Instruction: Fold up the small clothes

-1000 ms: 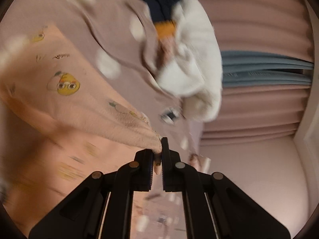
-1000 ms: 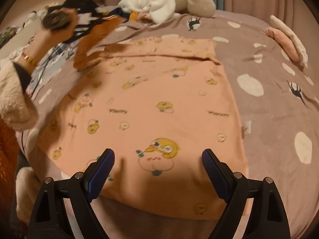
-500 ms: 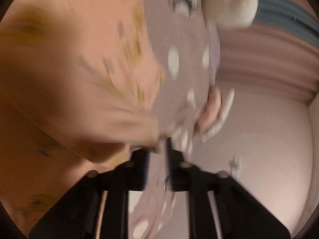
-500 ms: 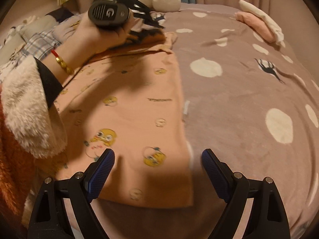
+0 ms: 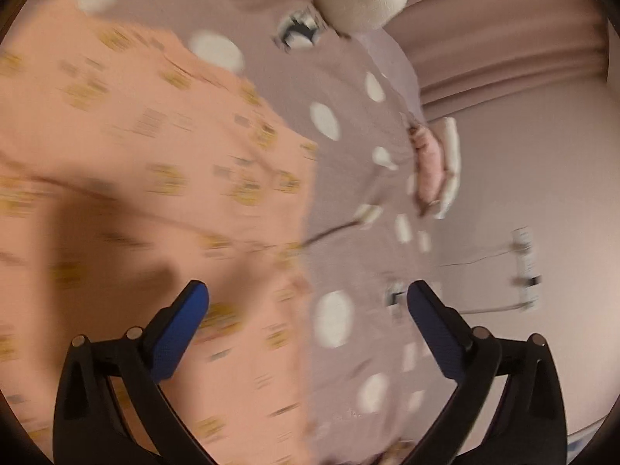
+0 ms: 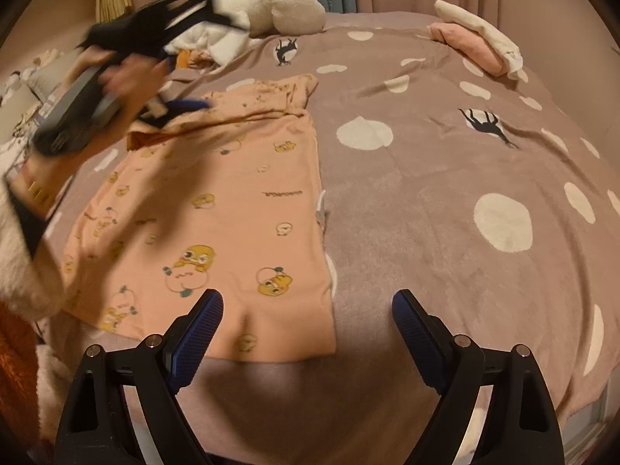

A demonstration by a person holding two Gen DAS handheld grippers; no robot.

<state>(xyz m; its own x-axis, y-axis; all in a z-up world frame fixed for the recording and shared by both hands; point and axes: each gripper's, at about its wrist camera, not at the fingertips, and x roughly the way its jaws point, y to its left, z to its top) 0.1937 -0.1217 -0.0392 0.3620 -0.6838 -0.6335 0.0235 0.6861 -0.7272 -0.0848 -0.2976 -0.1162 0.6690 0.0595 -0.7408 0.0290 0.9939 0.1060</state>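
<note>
Right wrist view: peach shirt [image 6: 232,209] lies flat on the spotted bedspread [image 6: 445,201], folded lengthwise, its straight edge running 12 to 6 at centre. Right tongs [image 6: 308,317] gape wide, empty, over the hem's 6 o'clock corner. Left tongs [image 5: 308,302] are opening, nothing between them, above the shirt's edge. Folded pink-white stack [image 6: 480,44] sits at 1 o'clock.
</note>
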